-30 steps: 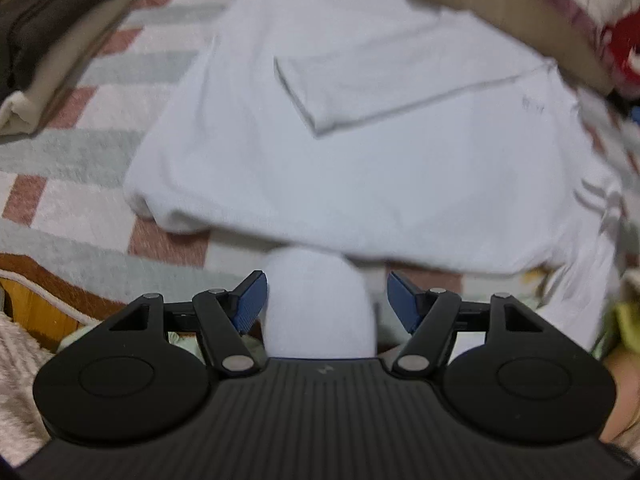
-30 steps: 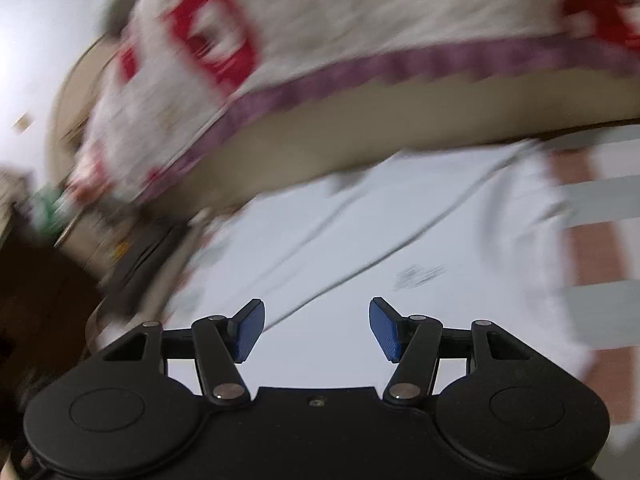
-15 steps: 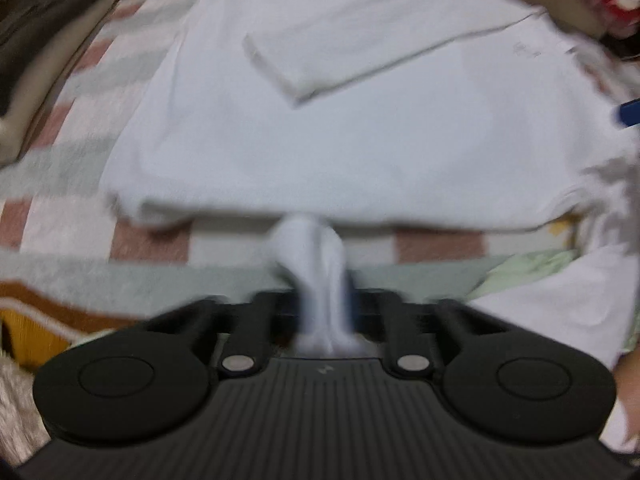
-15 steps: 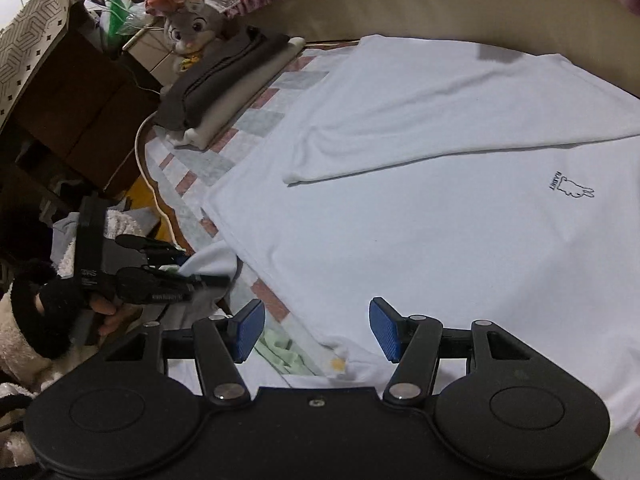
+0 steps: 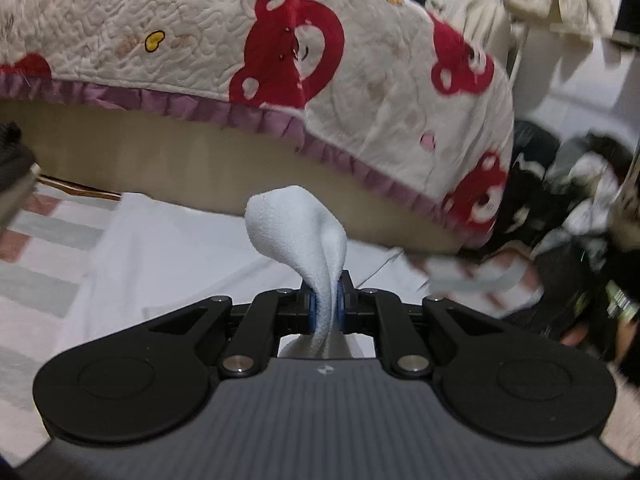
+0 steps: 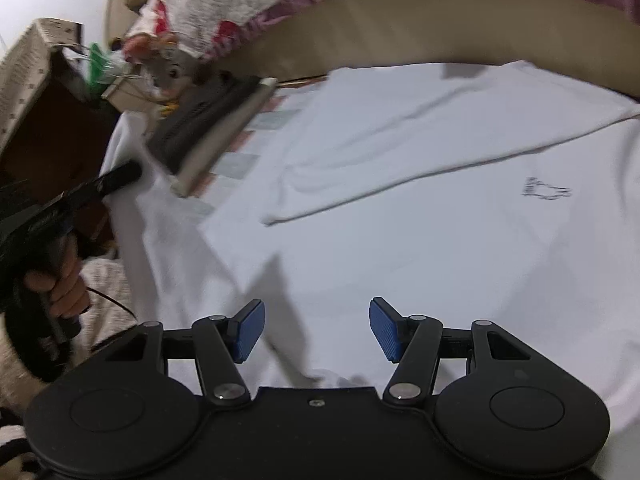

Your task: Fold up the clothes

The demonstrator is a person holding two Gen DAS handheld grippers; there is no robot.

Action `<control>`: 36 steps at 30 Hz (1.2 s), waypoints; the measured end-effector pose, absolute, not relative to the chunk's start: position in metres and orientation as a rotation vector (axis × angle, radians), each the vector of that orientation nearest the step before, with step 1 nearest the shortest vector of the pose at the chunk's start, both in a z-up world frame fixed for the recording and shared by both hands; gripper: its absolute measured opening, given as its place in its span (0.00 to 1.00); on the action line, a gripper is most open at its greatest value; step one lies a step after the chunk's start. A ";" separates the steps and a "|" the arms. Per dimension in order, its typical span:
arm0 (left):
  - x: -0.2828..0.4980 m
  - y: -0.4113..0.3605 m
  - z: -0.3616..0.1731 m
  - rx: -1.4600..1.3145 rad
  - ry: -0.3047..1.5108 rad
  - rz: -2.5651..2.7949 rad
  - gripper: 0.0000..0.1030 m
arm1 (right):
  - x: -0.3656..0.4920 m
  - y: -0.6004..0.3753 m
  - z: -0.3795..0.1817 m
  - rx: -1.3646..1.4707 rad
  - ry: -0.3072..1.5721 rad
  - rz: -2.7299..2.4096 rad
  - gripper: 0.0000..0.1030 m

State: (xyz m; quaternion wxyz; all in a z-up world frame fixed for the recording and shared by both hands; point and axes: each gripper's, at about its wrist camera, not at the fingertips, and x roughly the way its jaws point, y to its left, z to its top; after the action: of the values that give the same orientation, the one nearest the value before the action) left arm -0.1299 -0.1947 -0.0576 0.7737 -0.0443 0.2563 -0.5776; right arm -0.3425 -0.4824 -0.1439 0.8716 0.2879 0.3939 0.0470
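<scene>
A white T-shirt (image 6: 440, 240) with a small rabbit print (image 6: 546, 192) lies flat on the rug, one sleeve folded across it. My left gripper (image 5: 327, 306) is shut on a bunched white end of the shirt's cloth (image 5: 296, 228), which stands up above its blue pads, lifted clear of the rest of the shirt (image 5: 168, 256). In the right wrist view, a hand holds that left gripper (image 6: 128, 172) at the shirt's left side. My right gripper (image 6: 317, 328) is open low over the shirt's near part, nothing between its fingers.
A quilt with red bears (image 5: 240, 40) hangs over a beige bed base behind the shirt. A folded stack of dark and pale clothes (image 6: 212, 120) and a plush toy (image 6: 168, 68) sit at the left by a wooden cabinet (image 6: 48, 120). Dark clothes (image 5: 560, 220) are piled at the right.
My left gripper closed on the white cloth end, then rose and tipped up, so its view now faces the quilt. My right gripper swung down over the shirt and stayed open.
</scene>
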 end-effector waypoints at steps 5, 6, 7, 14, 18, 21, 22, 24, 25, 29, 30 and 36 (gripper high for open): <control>-0.086 -0.202 -0.058 -0.182 0.556 -1.204 0.09 | -0.335 -0.479 -0.155 0.606 0.841 0.131 0.62; -0.078 -0.204 -0.058 -0.175 0.534 -1.184 0.09 | -0.333 -0.478 -0.156 0.602 0.848 0.128 0.62; -0.070 -0.207 -0.059 -0.169 0.513 -1.169 0.09 | -0.332 -0.477 -0.158 0.598 0.855 0.126 0.62; -0.045 -0.241 -0.103 -0.190 0.546 -1.065 0.09 | -0.366 -0.529 -0.157 0.613 0.790 -0.511 0.62; -0.047 -0.235 -0.106 -0.189 0.509 -1.052 0.09 | -0.428 -0.584 -0.168 1.030 0.615 -0.582 0.62; -0.034 -0.211 -0.099 -0.326 0.470 -1.001 0.09 | -0.455 -0.599 -0.180 1.212 0.560 -0.594 0.62; -0.029 -0.207 -0.100 -0.337 0.470 -0.973 0.09 | -0.458 -0.601 -0.185 1.254 0.554 -0.607 0.62; -0.019 -0.204 -0.106 -0.310 0.475 -0.921 0.09 | -0.458 -0.603 -0.192 1.288 0.584 -0.593 0.62; -0.014 -0.202 -0.109 -0.296 0.477 -0.896 0.09 | -0.454 -0.603 -0.197 1.294 0.631 -0.568 0.62; 0.000 -0.214 -0.127 -0.277 0.556 -0.948 0.09 | -0.433 -0.602 -0.213 1.277 0.805 -0.540 0.62; -0.001 -0.219 -0.130 -0.263 0.567 -0.948 0.09 | -0.432 -0.601 -0.211 1.258 0.804 -0.542 0.62; -0.002 -0.249 -0.118 -0.190 0.490 -1.013 0.09 | -0.426 -0.591 -0.196 1.189 0.745 -0.435 0.63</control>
State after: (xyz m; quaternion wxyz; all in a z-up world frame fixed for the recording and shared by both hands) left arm -0.0025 -0.2486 -0.1185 0.8416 -0.0898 0.2319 -0.4795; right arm -0.4258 -0.5913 -0.1962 0.7422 0.5424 0.3399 -0.1986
